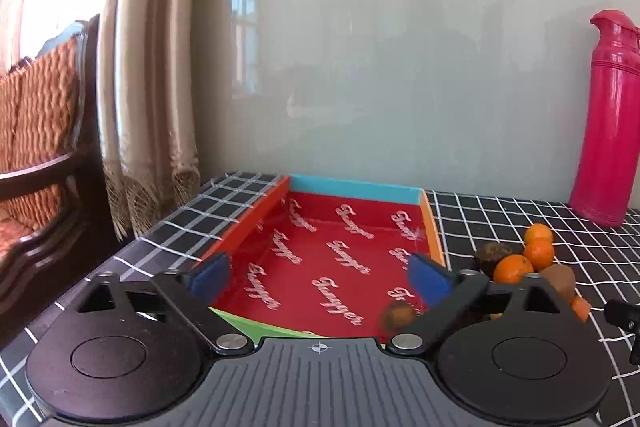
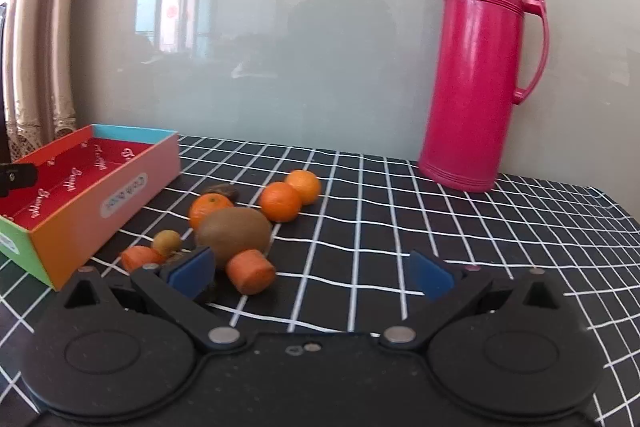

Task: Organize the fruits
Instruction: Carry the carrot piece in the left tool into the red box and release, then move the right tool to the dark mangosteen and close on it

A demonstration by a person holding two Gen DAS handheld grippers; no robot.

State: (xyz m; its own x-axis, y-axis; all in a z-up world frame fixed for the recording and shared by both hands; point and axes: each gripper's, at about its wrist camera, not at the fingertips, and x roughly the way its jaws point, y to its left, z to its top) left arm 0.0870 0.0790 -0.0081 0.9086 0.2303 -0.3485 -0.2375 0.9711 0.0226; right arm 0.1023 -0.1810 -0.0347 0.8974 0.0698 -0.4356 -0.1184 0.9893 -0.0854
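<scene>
1. Nearest me, left gripper [image 1: 318, 277] gapes wide, holding nothing, above the red box [image 1: 362, 189]; a blurred brown fruit [image 1: 398, 315] sits lower centre.
2. Right gripper [image 2: 312, 273] spread wide, empty; kiwi [image 2: 234, 231], carrot chunk [image 2: 250, 271], oranges [image 2: 280, 201] left of centre.
3. Pink thermos [image 2: 480, 75] upper right.

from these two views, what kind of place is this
Probably a home living or dining room: a table under a black checked tablecloth, a pink thermos jug, fringed curtains and a cushioned wooden chair.
</scene>
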